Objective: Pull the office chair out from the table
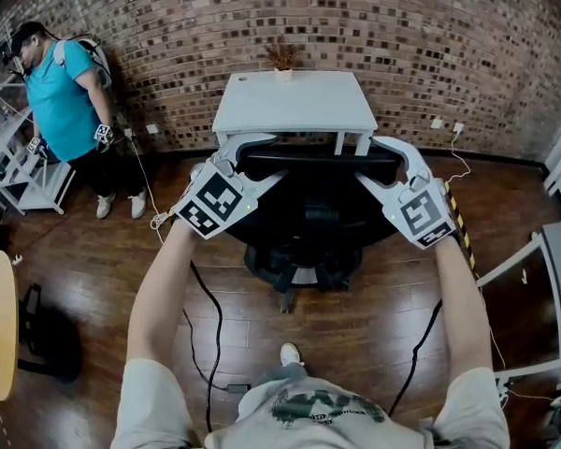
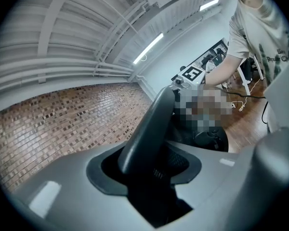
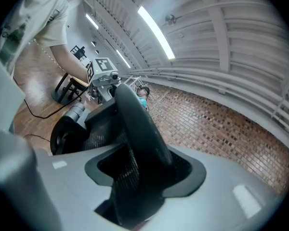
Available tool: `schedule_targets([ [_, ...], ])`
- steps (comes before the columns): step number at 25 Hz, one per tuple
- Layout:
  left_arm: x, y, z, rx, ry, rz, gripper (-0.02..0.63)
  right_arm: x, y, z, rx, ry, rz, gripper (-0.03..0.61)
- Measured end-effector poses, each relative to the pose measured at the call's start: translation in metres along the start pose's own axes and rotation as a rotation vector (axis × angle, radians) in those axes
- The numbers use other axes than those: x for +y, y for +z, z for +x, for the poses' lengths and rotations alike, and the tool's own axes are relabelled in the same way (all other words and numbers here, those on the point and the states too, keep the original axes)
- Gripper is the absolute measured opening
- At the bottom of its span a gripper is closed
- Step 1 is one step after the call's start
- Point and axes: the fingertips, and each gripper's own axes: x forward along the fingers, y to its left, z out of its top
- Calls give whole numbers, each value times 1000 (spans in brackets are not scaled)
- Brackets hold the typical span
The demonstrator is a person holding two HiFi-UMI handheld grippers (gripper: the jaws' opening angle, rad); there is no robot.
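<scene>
**Left gripper (image 1: 251, 152) and right gripper (image 1: 381, 154) clamped on office chair (image 1: 309, 209)**

Observed: the left gripper held one end of the backrest's top rim (image 2: 149, 129) and the right gripper held the other end. In each gripper view the dark rim ran between the jaws and filled the gap, pads closed against it. The chair stood on the wooden floor (image 1: 93, 269) close in front of the white table (image 1: 294, 101), backrest towards the operator and near the table's front edge. The table stood against the brick wall (image 1: 402, 45), with a small plant (image 1: 282, 59) at its far edge. A person in a teal shirt (image 1: 61, 92) stood at far left. Cables (image 1: 210, 325) lay beside the chair base.
</scene>
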Motion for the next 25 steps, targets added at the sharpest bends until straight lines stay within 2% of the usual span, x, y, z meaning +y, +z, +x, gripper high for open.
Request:
schedule_targets([
  [17, -82, 43, -61, 26, 22, -23, 207, 54, 37, -80, -7, 53, 27, 241],
  [25, -97, 52, -74, 32, 30, -22, 209, 65, 45, -96, -19, 51, 22, 241],
])
